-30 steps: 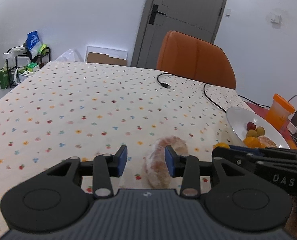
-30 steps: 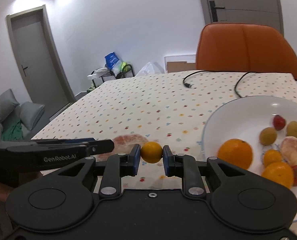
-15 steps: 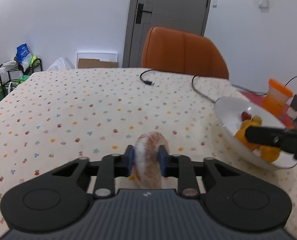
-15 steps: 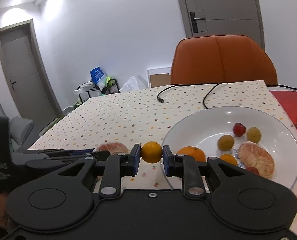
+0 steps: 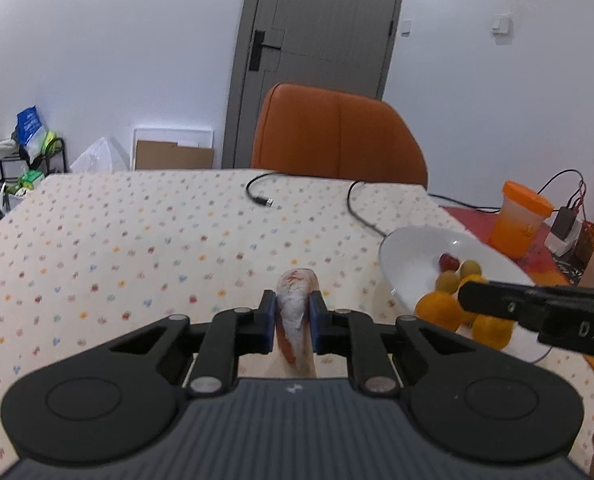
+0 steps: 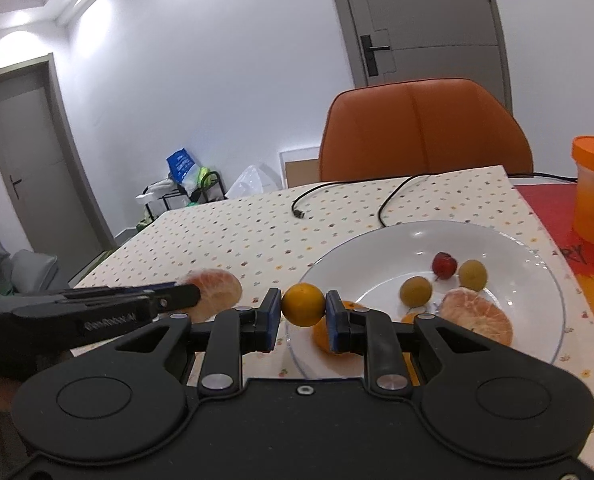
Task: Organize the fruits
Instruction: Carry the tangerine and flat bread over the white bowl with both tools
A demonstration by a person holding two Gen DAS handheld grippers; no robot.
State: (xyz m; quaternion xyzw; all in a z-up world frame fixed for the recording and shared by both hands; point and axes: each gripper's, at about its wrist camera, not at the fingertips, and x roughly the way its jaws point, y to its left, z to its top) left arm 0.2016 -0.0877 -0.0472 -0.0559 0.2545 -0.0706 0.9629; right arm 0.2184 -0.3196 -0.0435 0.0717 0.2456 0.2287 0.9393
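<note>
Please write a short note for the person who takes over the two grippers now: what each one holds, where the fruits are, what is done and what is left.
Left gripper: shut on the peeled citrus half, lifted over the tablecloth.
Right gripper: shut on the small orange, at the near rim of the white plate.
Done: several fruits already lie in the plate, including another peeled half.
Left: set both held fruits into the plate.

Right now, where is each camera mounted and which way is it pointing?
Left wrist: rides the left claw, looking across the dotted table to the orange chair; its fingers clamp a peeled citrus piece.
Right wrist: rides the right claw, facing the white plate; its fingers clamp a small orange.
Shared: chair, plate, and each view shows the other claw.
</note>
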